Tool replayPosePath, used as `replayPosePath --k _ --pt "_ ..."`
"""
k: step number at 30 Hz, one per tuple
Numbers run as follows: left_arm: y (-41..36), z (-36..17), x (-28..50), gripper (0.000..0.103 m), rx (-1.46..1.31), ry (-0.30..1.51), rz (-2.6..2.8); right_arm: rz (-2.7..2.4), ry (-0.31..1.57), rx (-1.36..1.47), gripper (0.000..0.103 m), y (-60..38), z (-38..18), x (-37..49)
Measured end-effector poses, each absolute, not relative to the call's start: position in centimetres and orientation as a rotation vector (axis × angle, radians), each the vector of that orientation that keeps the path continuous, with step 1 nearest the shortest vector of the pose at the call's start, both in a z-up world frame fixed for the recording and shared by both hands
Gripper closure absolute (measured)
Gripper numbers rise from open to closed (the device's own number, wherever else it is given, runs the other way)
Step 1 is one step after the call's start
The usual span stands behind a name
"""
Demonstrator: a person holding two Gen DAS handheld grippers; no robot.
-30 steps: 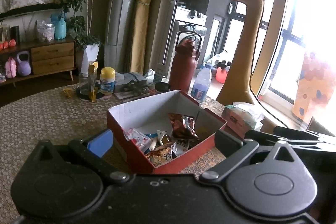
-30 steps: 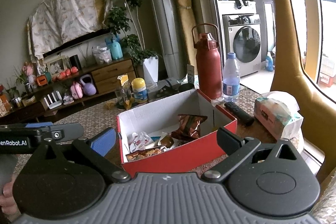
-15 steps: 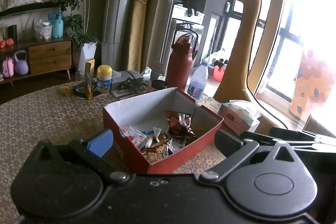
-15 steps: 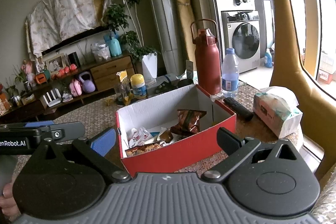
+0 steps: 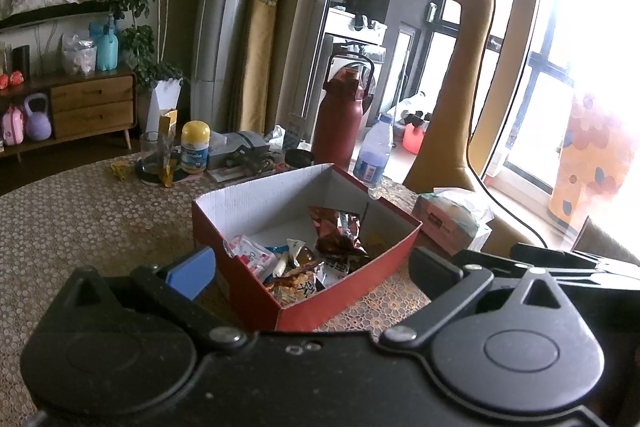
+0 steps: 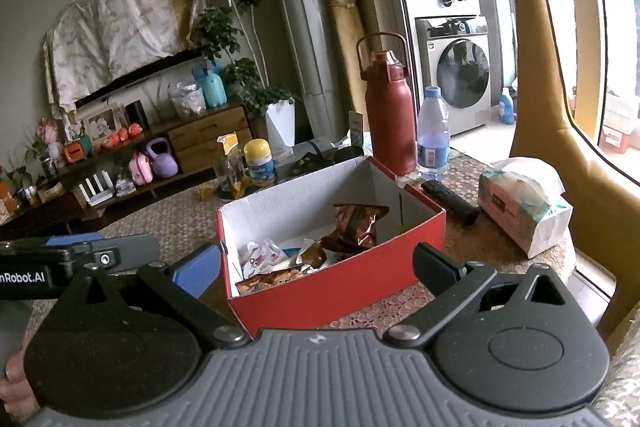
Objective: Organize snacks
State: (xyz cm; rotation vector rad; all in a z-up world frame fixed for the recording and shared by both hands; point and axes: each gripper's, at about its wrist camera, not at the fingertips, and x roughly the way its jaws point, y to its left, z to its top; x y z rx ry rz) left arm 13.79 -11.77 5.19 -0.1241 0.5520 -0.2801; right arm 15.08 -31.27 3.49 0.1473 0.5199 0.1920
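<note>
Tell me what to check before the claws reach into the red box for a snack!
1. Left claw open and holding nothing: ok.
2. Right claw open and holding nothing: ok.
3. Red box has no lid on and sits flat on the table: ok.
4. Snacks inside can be seen, with the brown bag on top: ok.
5. Both claws pointing at the box from the near side, not yet inside it: ok.
6. Where the snacks should go next: cannot tell.
</note>
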Motion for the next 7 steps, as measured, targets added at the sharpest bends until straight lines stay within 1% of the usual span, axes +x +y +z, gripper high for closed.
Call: replayPosePath --k 7 --pt "-11.44 5.18 13.84 0.000 -0.131 0.551 -0.281 0.185 0.527 0.149 0.000 -31.32 3.54 15.08"
